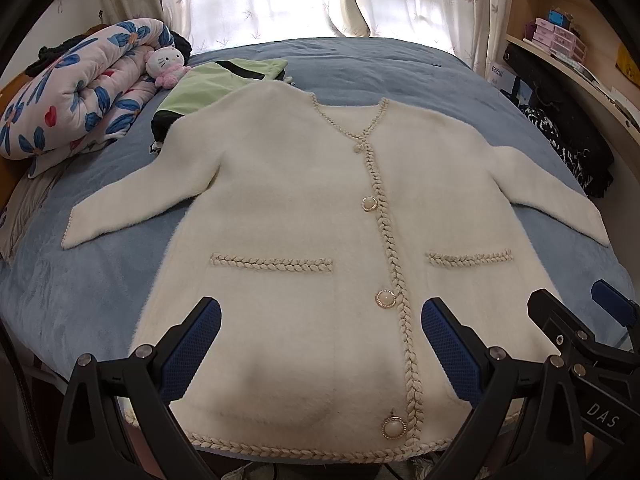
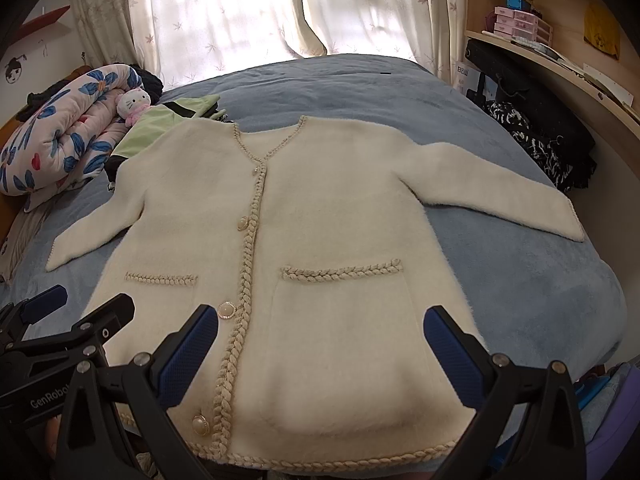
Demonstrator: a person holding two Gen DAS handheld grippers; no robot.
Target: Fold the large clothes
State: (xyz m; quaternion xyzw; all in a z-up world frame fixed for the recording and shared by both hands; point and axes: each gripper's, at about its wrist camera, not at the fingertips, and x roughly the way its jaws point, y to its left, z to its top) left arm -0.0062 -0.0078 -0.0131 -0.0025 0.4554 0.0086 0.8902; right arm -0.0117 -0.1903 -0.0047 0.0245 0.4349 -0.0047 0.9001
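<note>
Cardigan (image 1: 304, 216), cream and fluffy, lies buttoned and face up across a blue bed (image 1: 400, 68), both sleeves angled outward and its braided hem at the near edge. Left gripper (image 1: 320, 344) hovers over the hem on the side of the left pocket (image 1: 272, 262), its blue fingers (image 1: 192, 352) spread wide and holding nothing. Right gripper (image 2: 320, 344) hangs over the right pocket (image 2: 340, 272), likewise spread and empty, just beside its partner.

Judging by the plush nap and thick braid trim, the cardigan looks soft, bulky and fairly heavy for knitwear; it should drape and sag rather than hold a crease, and the fuzzy surface should give the pads decent grip. Pearl buttons (image 1: 386, 299) down the front are hard lumps best kept out of the pinch. Sensible places to take hold appear to be the left cuff (image 1: 74, 228) and right cuff (image 2: 568, 220), or the shoulder seams, since each sleeve has to come across the body first.

A folded green garment (image 1: 216, 84) sits beyond the cardigan's left shoulder, partly tucked under it, next to a flowered quilt (image 1: 72, 100) and a plush cat (image 1: 164, 64). How far the green piece runs beneath is hidden. Black gripper frames block the hem's corners in both views, and the cardigan's back cannot be seen.
</note>
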